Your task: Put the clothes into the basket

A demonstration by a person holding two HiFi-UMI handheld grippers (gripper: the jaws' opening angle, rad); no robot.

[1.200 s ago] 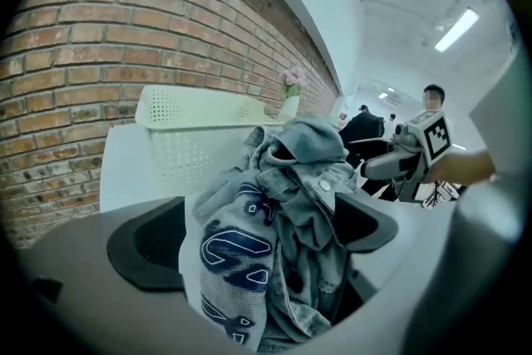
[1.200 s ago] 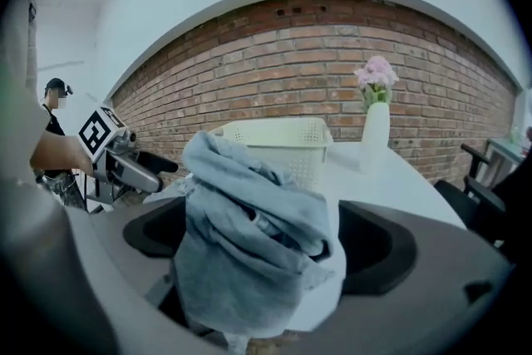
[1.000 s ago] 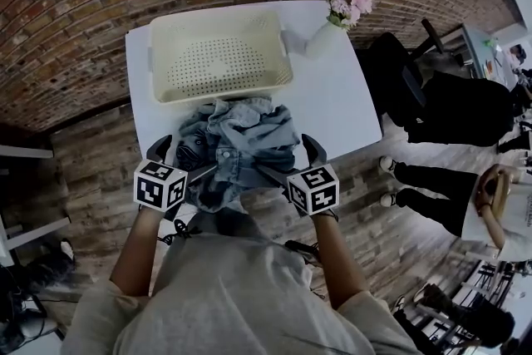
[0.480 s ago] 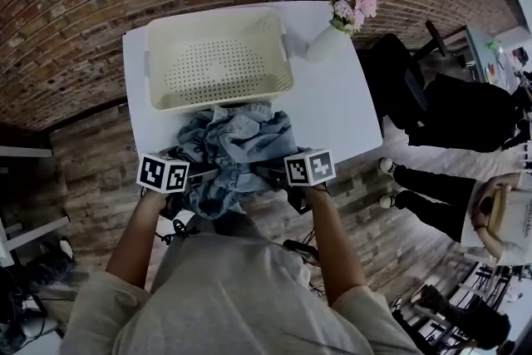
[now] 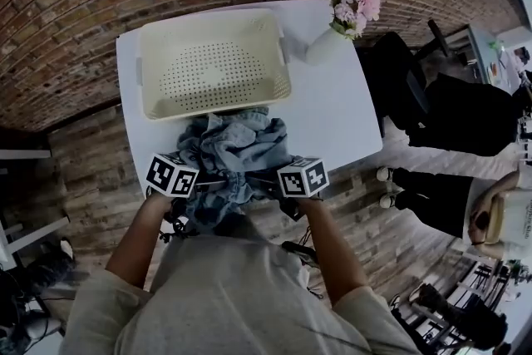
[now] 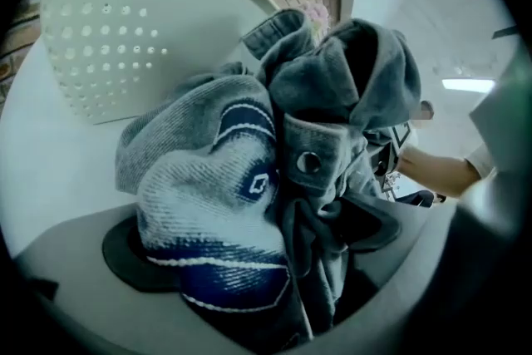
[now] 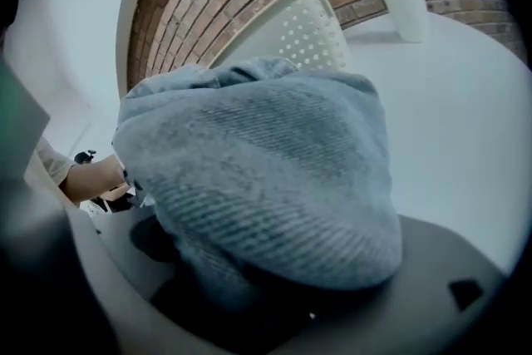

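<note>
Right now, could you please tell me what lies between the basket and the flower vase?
Only a bare strip of white table, seen in the head view; nothing stands between basket and vase.

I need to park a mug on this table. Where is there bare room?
Biggest bare patch: the table right of the clothes, between the vase and the near edge. A thin strip runs left of the basket. The basket is empty. Crowded: the near middle, where clothes heap against the basket.
</note>
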